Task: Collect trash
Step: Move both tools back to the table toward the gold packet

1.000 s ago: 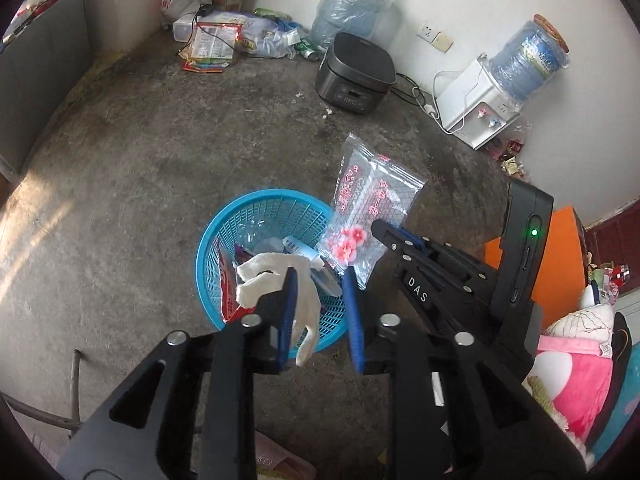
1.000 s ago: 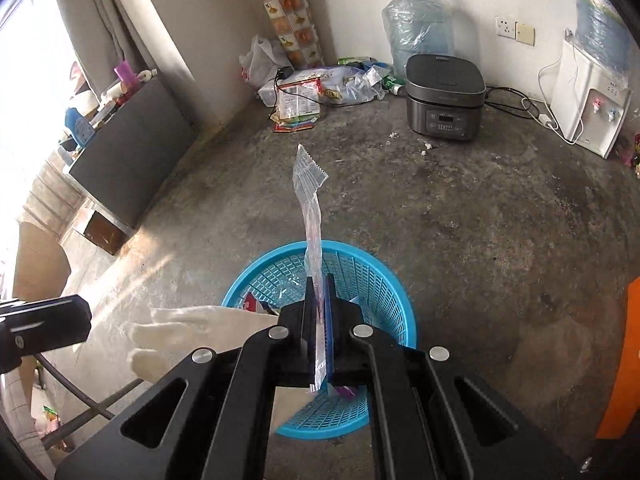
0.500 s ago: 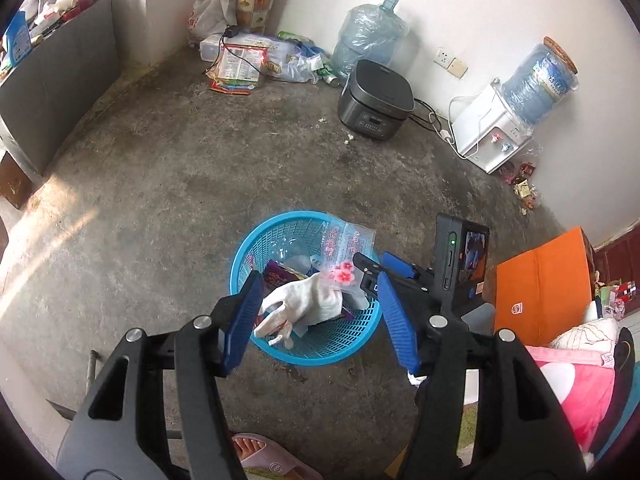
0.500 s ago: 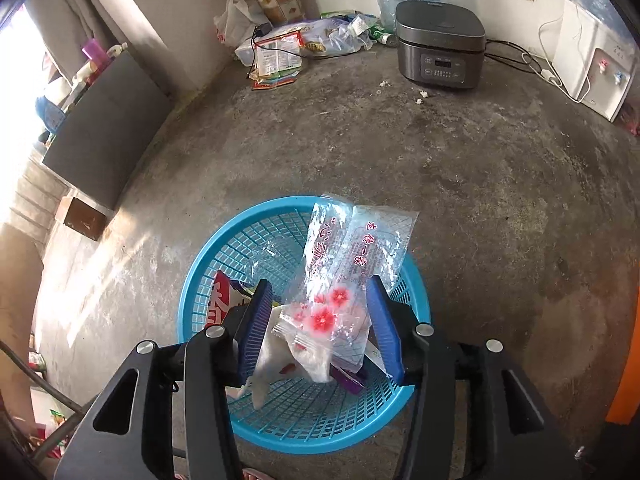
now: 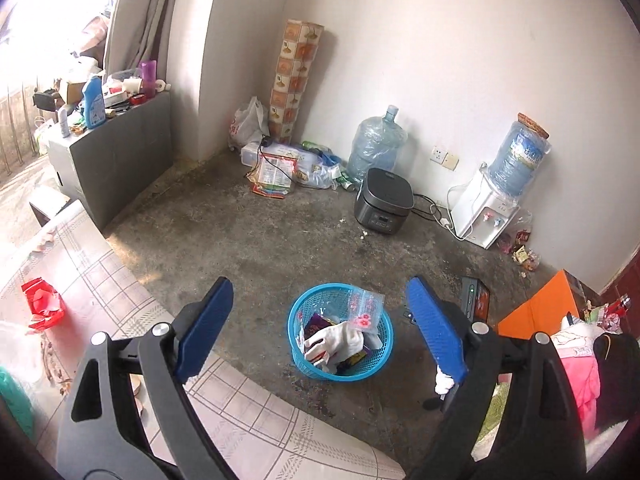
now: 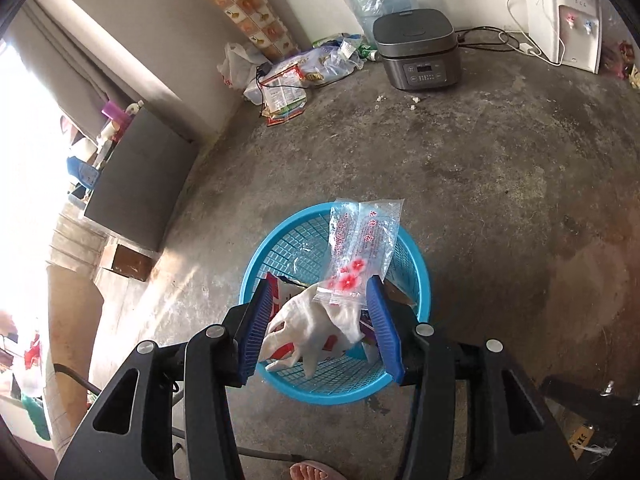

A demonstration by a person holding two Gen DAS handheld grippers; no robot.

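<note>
Resting on floor: blue basket (image 5: 341, 372) (image 6: 332, 388), on bare concrete
Basket contents: white glove (image 5: 336, 340) (image 6: 308, 332), draped over coloured wrappers
Clear bag: printed with red flowers (image 5: 365, 309) (image 6: 362, 244), leaning on the basket's far rim, lower end inside, upper end sticking out above the rim
Left gripper (image 5: 320, 332): fingers (image 5: 206, 332) spread wide, nothing between them, well above the basket
Right gripper (image 6: 320, 328): fingers (image 6: 256, 332) parted, released, flanking glove and bag over the basket
Near left gripper: checked cloth (image 5: 256, 420), red wrapper (image 5: 42, 306) lying on it
Far wall: rice cooker (image 5: 383, 206) (image 6: 418, 48), water jug (image 5: 376, 144), water dispenser (image 5: 486, 212)
Corner: litter pile (image 5: 288, 166) (image 6: 296, 76)
</note>
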